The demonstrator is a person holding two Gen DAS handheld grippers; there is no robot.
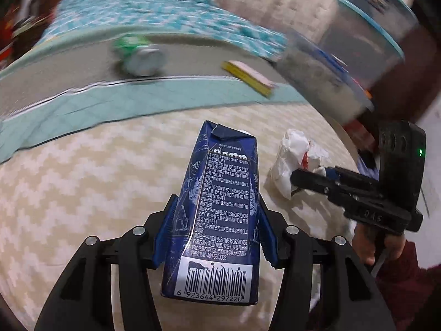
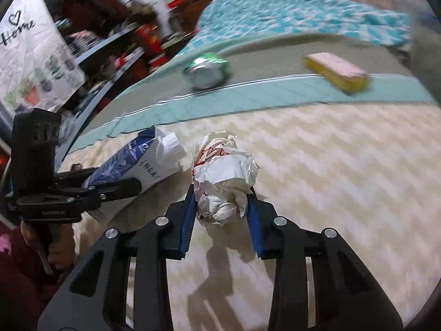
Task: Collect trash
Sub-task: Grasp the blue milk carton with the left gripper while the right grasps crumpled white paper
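My left gripper [image 1: 217,207] is shut on a dark blue milk carton [image 1: 217,209], held above the cream zigzag mat [image 1: 82,182]. The carton also shows in the right wrist view [image 2: 137,165] with its white cap. My right gripper [image 2: 220,190] is shut on a crumpled white paper ball [image 2: 223,182] with red print; the ball also shows in the left wrist view [image 1: 292,162]. A crushed green can [image 1: 137,55] lies farther off on the grey strip, and shows in the right wrist view [image 2: 206,70]. A yellow and pink box [image 1: 248,77] lies to its right, also in the right wrist view [image 2: 335,71].
A clear plastic bin with a teal rim [image 1: 344,63] stands at the far right. A teal patterned blanket [image 2: 289,19] lies behind the strip. Cluttered shelves [image 2: 110,49] and a white "Home" bag [image 2: 33,55] are at the left.
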